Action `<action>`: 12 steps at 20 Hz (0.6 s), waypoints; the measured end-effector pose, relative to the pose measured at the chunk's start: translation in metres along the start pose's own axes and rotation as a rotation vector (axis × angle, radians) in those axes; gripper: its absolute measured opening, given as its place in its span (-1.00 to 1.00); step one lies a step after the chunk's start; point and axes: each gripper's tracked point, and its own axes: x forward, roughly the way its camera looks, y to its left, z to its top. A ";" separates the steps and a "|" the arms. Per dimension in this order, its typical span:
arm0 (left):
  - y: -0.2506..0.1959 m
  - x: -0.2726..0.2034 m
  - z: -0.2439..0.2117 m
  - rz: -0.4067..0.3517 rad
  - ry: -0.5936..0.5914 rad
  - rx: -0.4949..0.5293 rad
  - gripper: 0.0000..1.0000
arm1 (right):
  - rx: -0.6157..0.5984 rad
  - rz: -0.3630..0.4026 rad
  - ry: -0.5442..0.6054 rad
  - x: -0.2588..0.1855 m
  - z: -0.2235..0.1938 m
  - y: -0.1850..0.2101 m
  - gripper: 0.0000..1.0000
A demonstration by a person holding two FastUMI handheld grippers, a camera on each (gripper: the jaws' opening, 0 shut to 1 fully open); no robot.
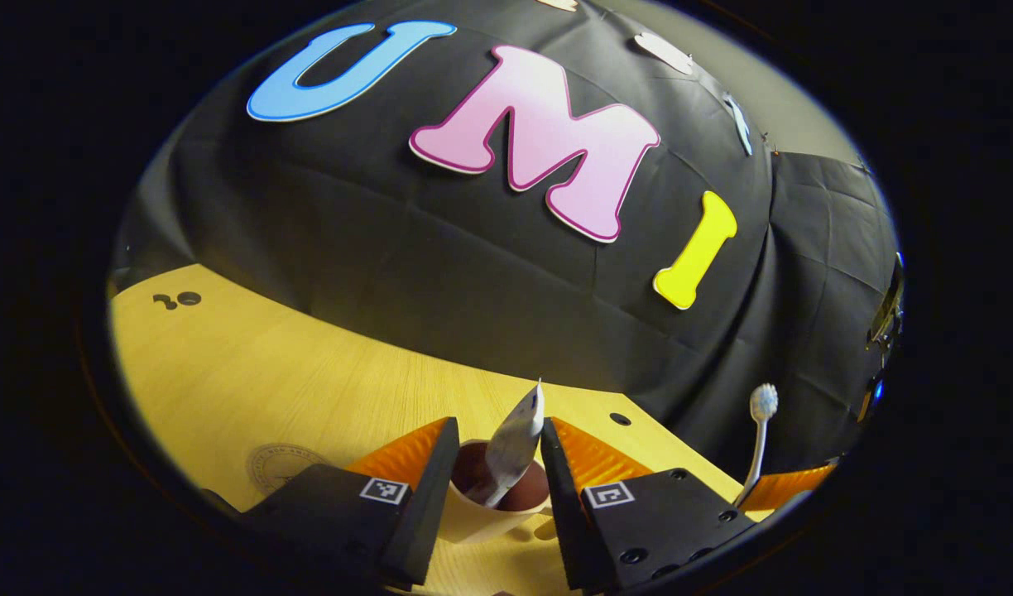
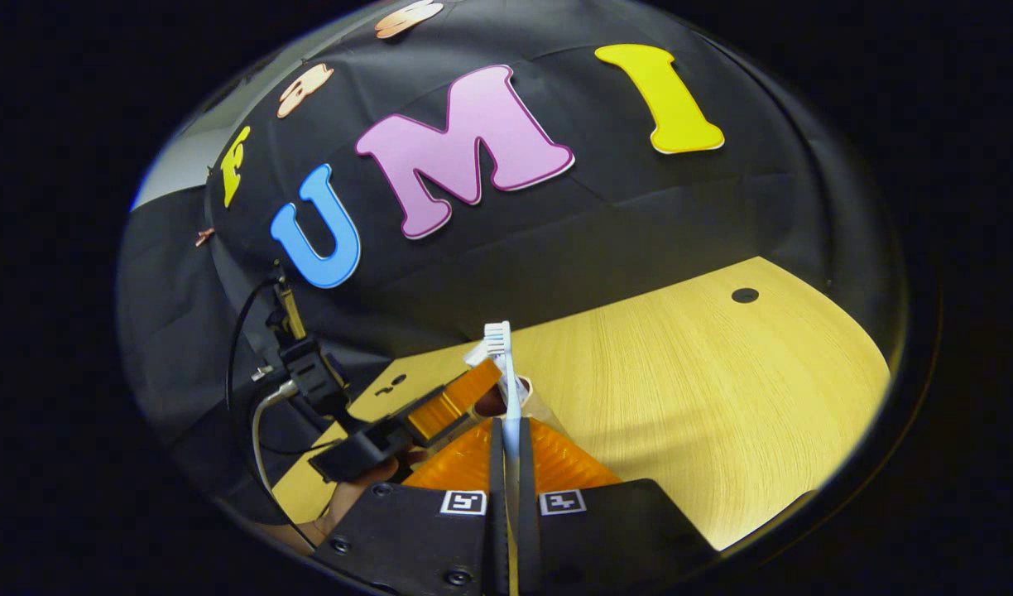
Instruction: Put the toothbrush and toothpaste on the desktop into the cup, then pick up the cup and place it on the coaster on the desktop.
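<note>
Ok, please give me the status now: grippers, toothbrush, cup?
Left gripper open around cup, toothpaste already inside. Right gripper shut on toothbrush, head up, near cup. Nothing in the way.

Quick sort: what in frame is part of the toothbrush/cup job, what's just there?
Job items:
- cup, between the open left tongs
- toothpaste, standing in the cup
- toothbrush, clamped upright in the right tongs
- coaster, faint round disc on the desktop

Just there:
- holes in the desktop
- cable on the far gripper
</note>
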 end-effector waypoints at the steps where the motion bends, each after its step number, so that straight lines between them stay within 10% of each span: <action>1: -0.001 -0.005 0.005 -0.006 -0.006 0.012 0.27 | 0.025 0.016 -0.024 0.004 0.008 0.005 -0.83; 12: 0.048 -0.114 -0.027 0.097 0.085 0.044 0.31 | -0.157 0.262 -0.227 0.067 0.082 0.080 -0.84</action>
